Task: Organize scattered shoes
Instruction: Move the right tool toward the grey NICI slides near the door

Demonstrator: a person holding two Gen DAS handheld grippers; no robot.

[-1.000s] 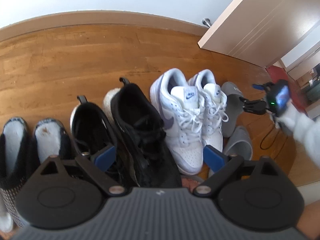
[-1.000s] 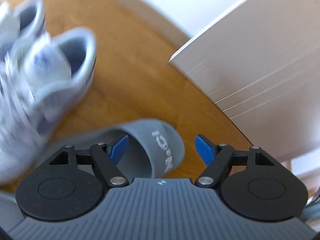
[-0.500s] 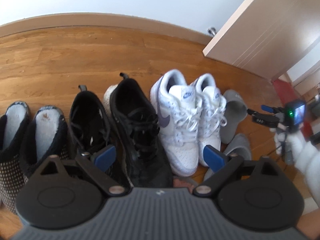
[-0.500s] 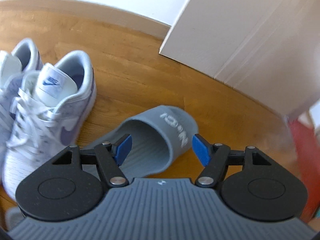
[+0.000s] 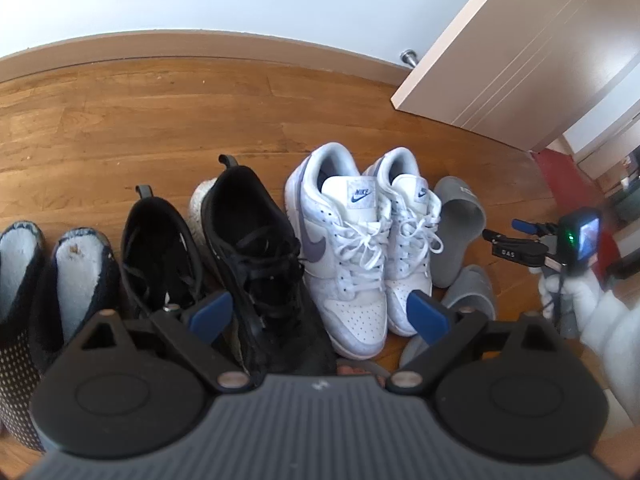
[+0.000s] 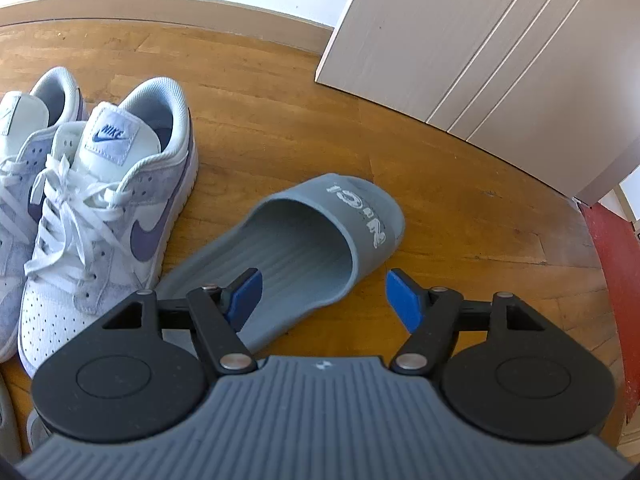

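Shoes stand in a row on the wooden floor: two dark slippers (image 5: 76, 264), two black sneakers (image 5: 256, 248), two white Nike sneakers (image 5: 344, 248). A grey slide (image 6: 304, 248) lies askew to their right, also in the left wrist view (image 5: 456, 224); a second grey slide (image 5: 468, 292) lies in front of it. My left gripper (image 5: 320, 314) is open and empty above the sneakers' toes. My right gripper (image 6: 324, 296) is open and empty, just above the grey slide's heel end; it also shows in the left wrist view (image 5: 516, 236).
A white door (image 6: 500, 60) stands ajar at the right, with a doorstop (image 5: 408, 58) on the baseboard (image 5: 200, 46). A red mat (image 6: 616, 256) lies at the far right. Bare wooden floor (image 5: 160, 120) stretches between the shoes and the wall.
My right gripper has pulled back and steadied over the grey slide, now seeing more of it. My left gripper has risen slightly. Both stay open.
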